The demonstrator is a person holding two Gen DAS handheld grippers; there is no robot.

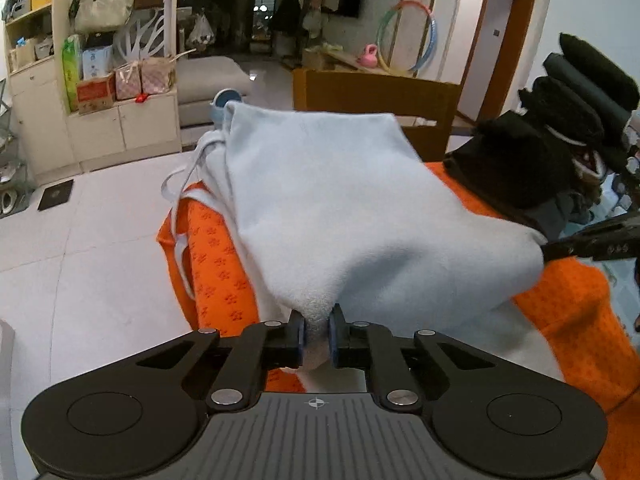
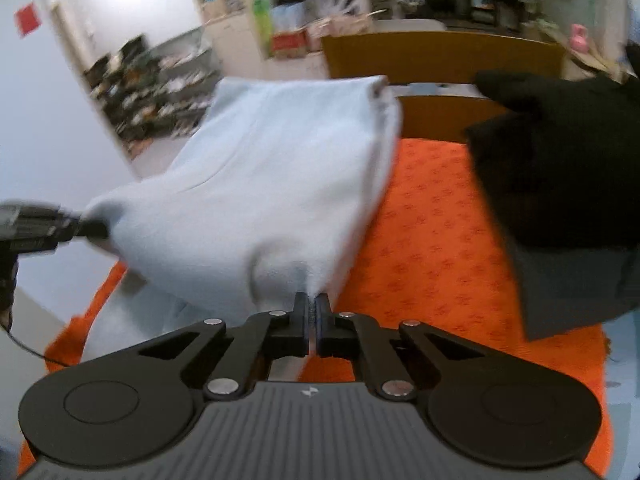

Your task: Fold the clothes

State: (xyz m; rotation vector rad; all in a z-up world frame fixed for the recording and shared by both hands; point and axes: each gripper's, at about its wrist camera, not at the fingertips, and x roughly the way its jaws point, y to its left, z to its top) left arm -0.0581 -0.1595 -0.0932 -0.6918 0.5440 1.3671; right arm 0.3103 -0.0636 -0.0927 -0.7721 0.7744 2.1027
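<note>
An orange cloth [image 1: 568, 304] spreads across the lower frame, partly hidden under a pale blue garment [image 1: 340, 208] at centre. Dark clothes [image 2: 560, 168] fill the blurred upper right. The left gripper [image 1: 317, 330] and right gripper [image 2: 312, 312] each pinch the garment's near edge.

Counts of the items visible on the work surface.
One pale blue garment [image 1: 340, 208] with two drawstrings [image 1: 180, 184]; one orange patterned cloth [image 2: 432, 232]; one pile of dark clothes [image 2: 560, 168]; two grippers, the left gripper [image 1: 317, 334] and the right gripper [image 2: 312, 326].
</note>
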